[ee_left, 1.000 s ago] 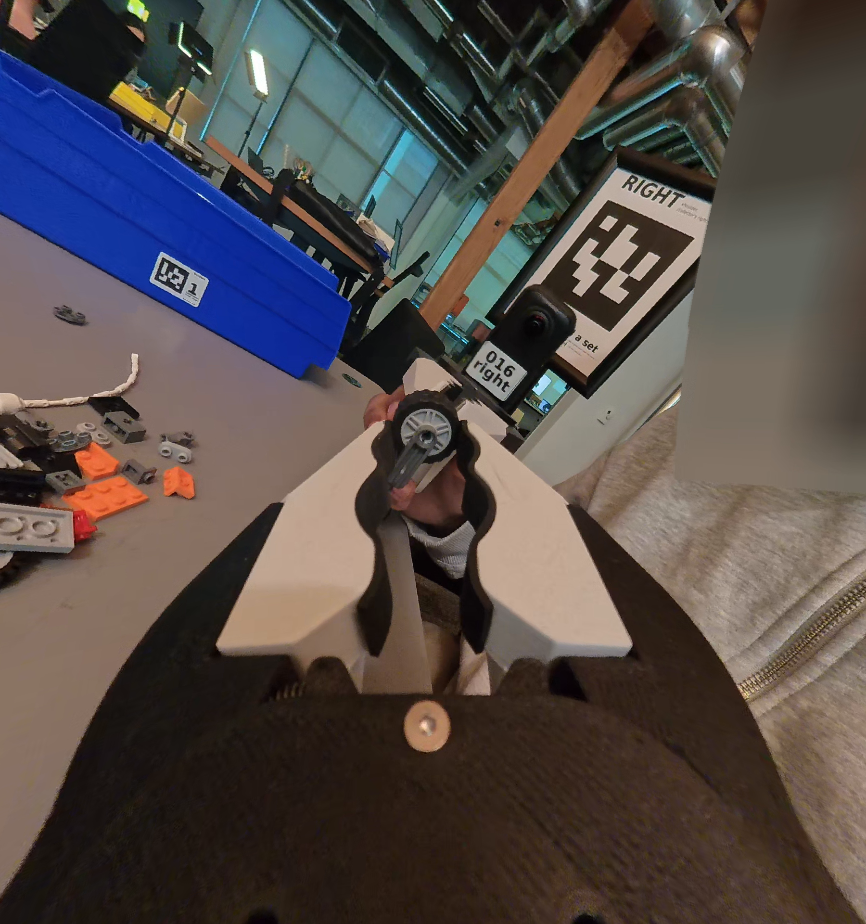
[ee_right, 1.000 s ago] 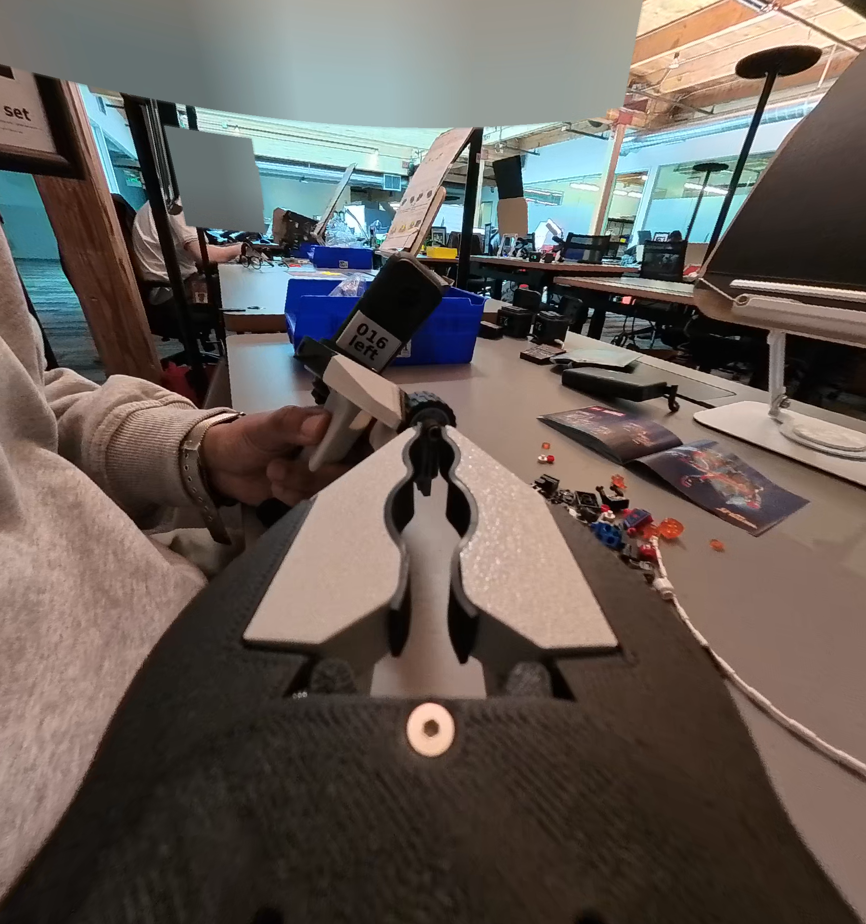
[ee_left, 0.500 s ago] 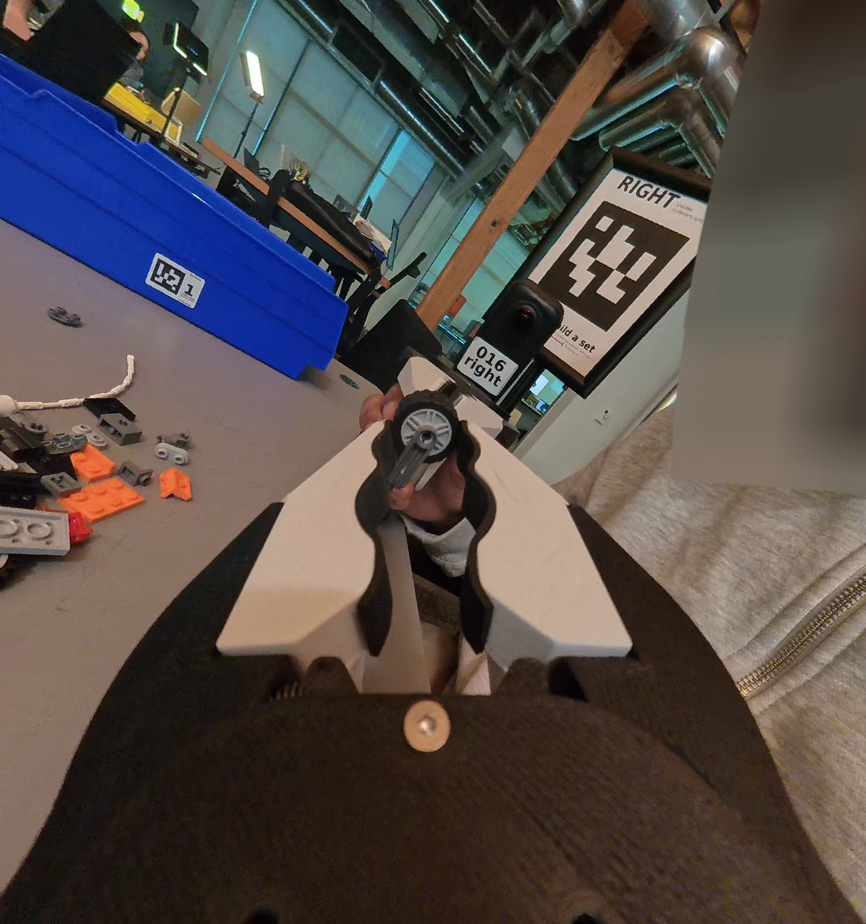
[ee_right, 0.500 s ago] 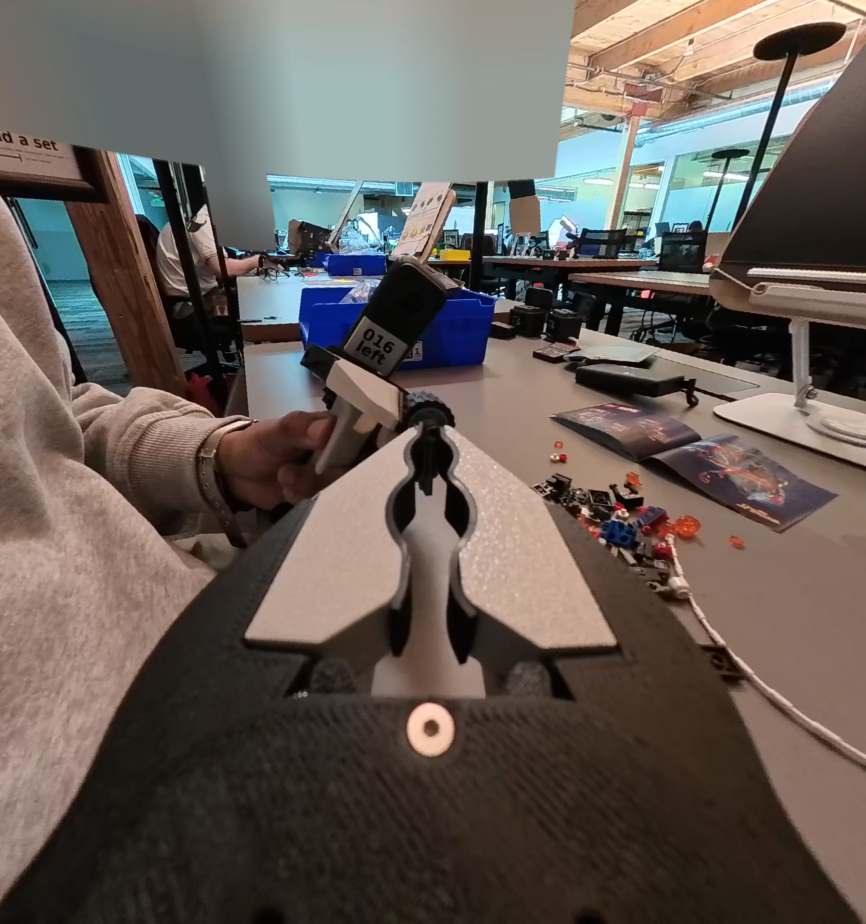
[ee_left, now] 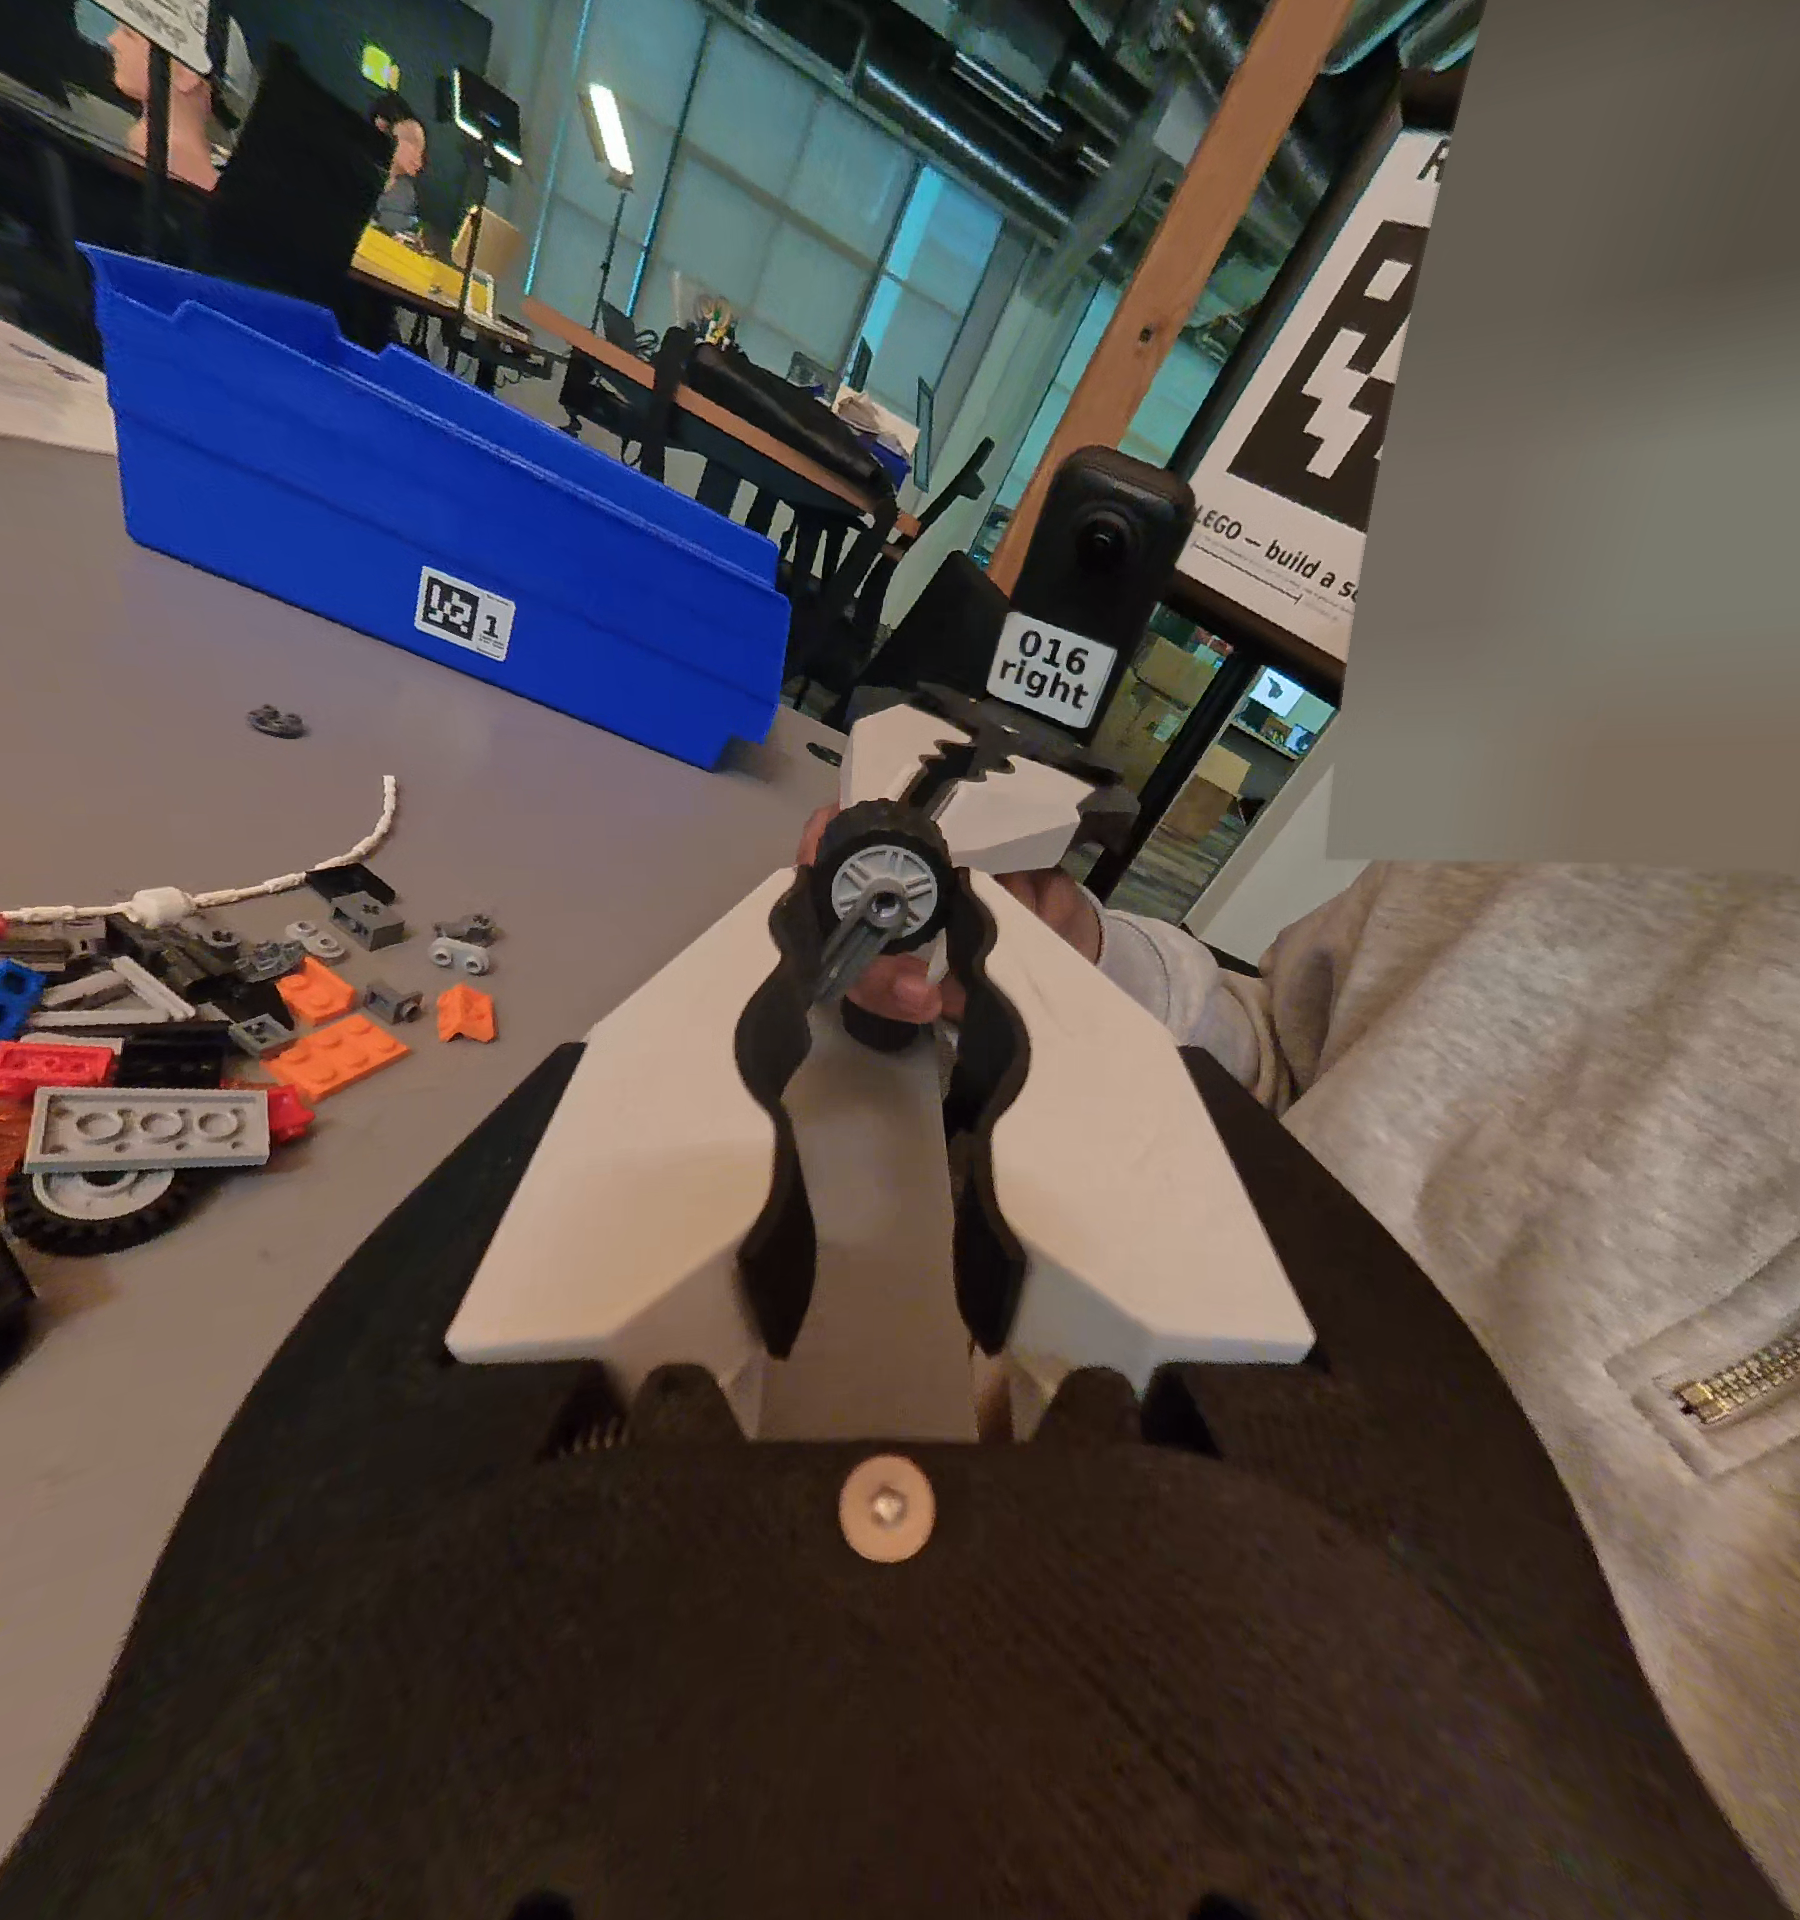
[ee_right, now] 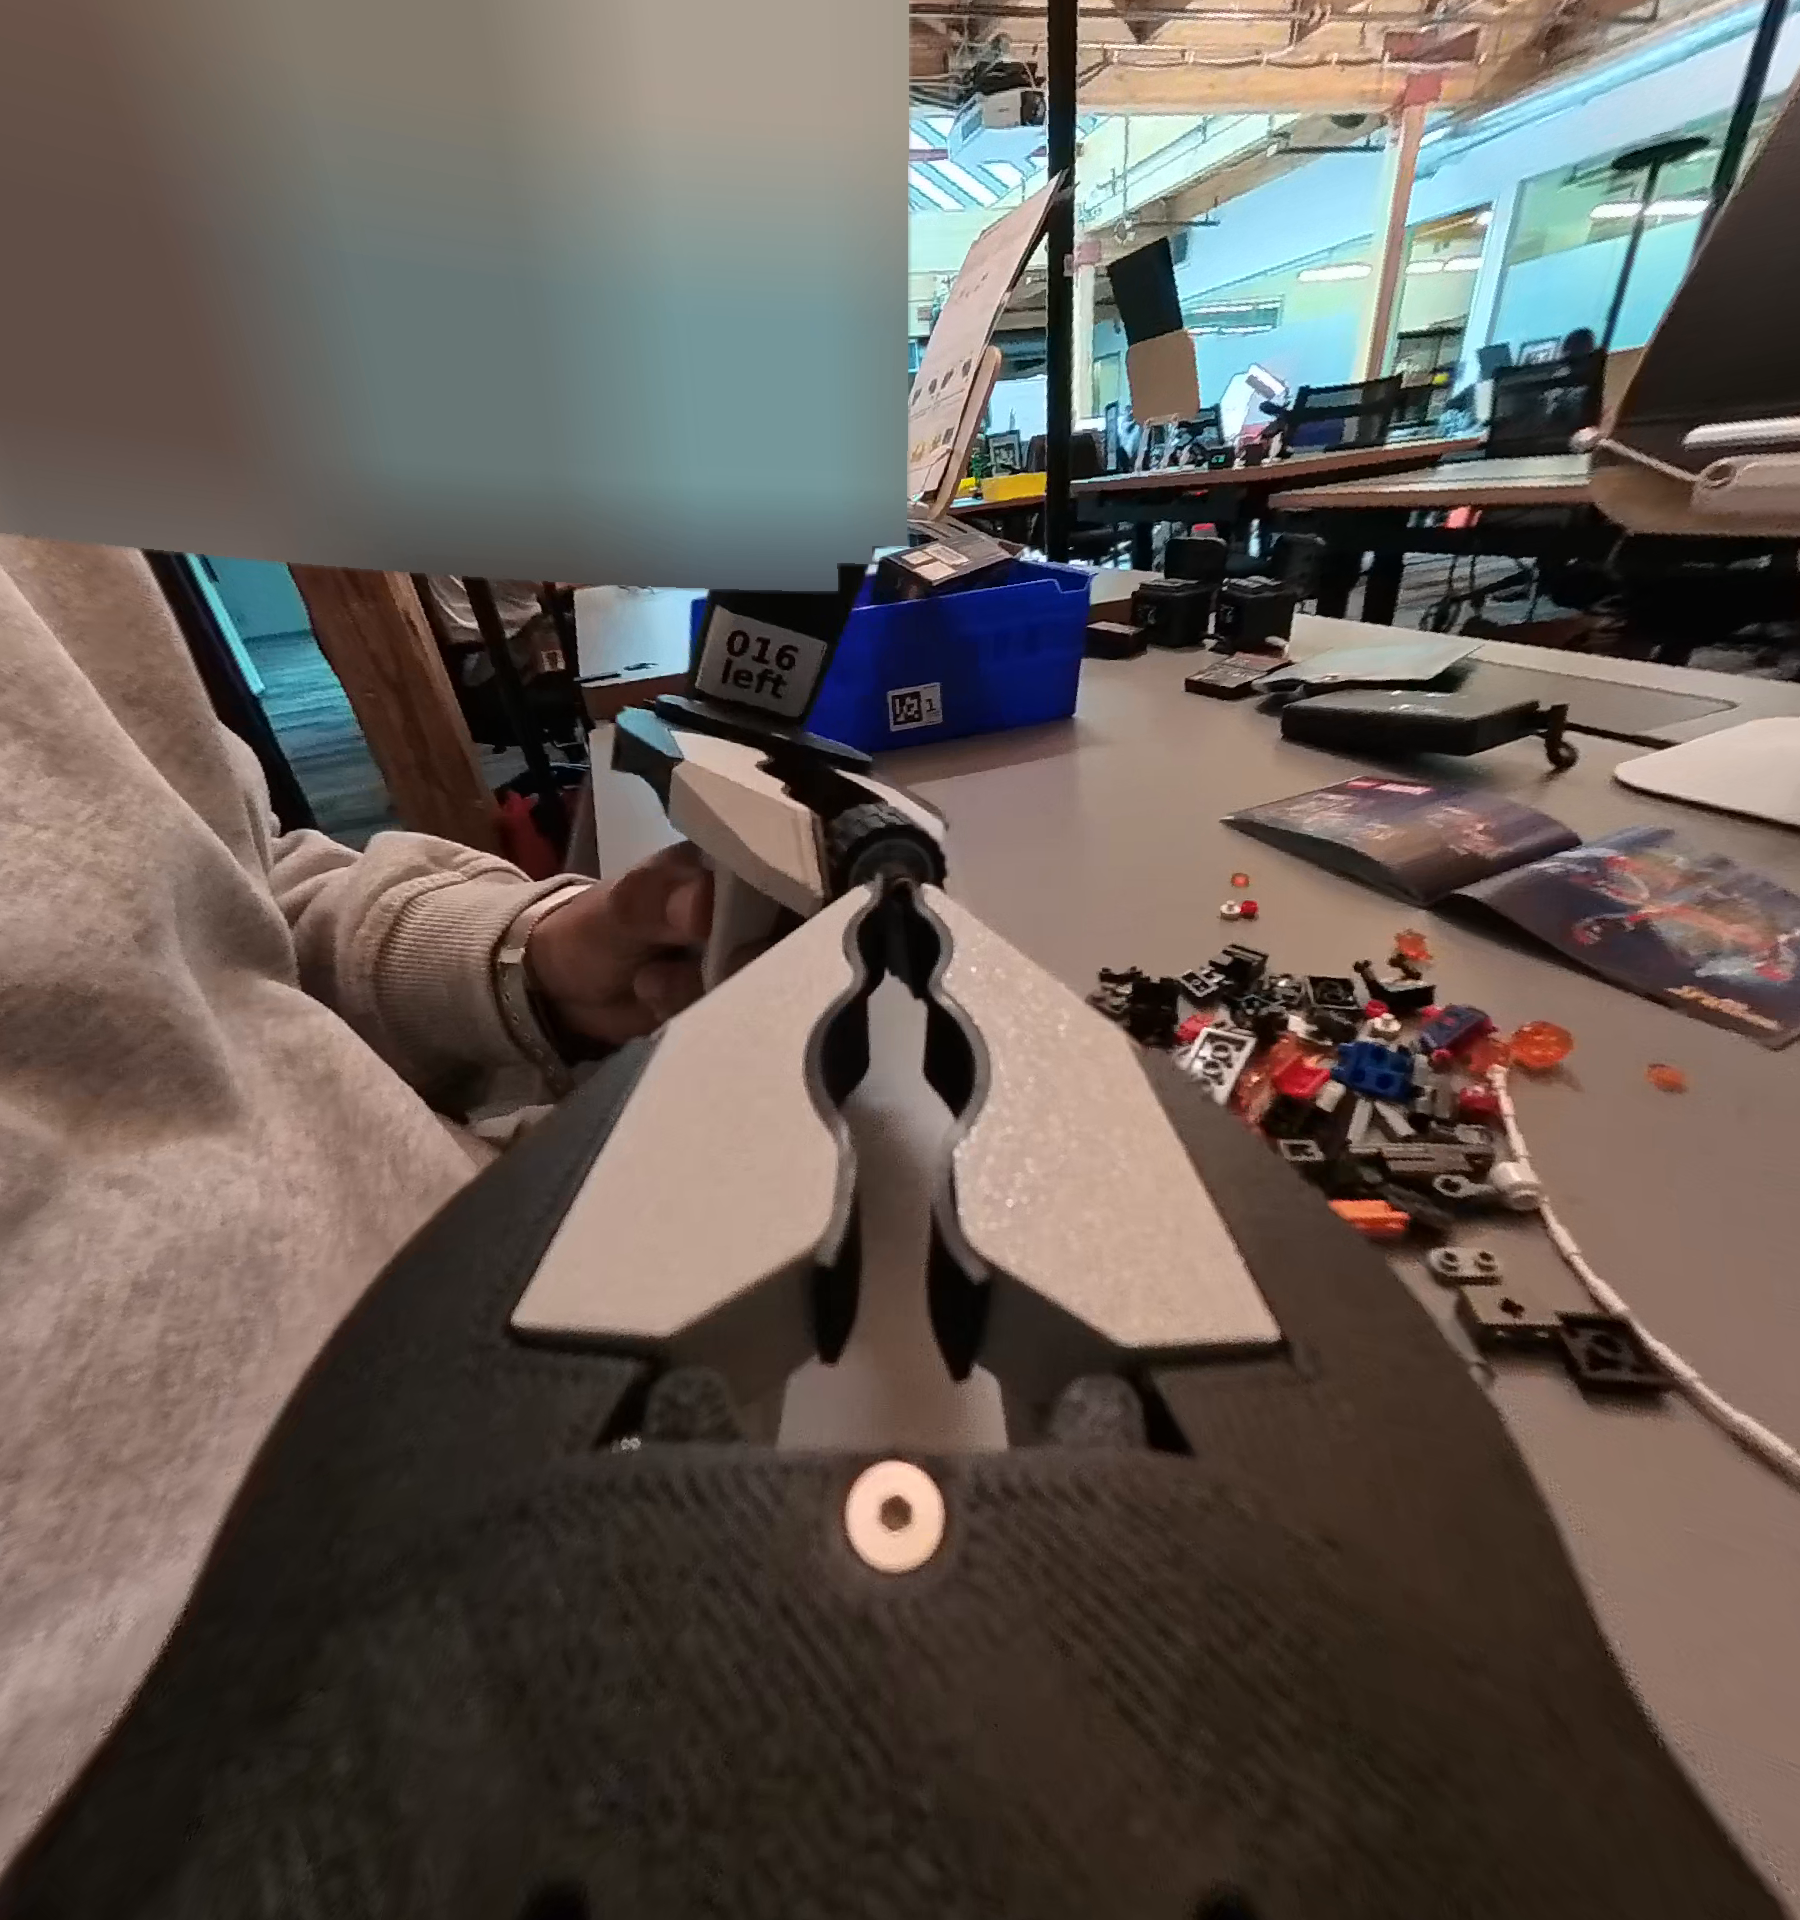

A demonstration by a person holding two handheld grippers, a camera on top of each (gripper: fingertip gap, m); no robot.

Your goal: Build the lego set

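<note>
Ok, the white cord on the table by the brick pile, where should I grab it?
Probably at the free end of the white cord, which curves away from the brick pile onto the table. Come straight down from above, fingers either side of its thin width; its other end runs in among the loose bricks.

We see a small black-tyred wheel (ee_left: pixel 883 891) with a grey hub above the grey table (ee_left: pixel 563 810). A dark axle (ee_left: pixel 846 951) sticks from its hub.

Left claw (ee_left: pixel 880 914) and right claw (ee_right: pixel 894 914) both closed, tips meeting, raised above table
</note>
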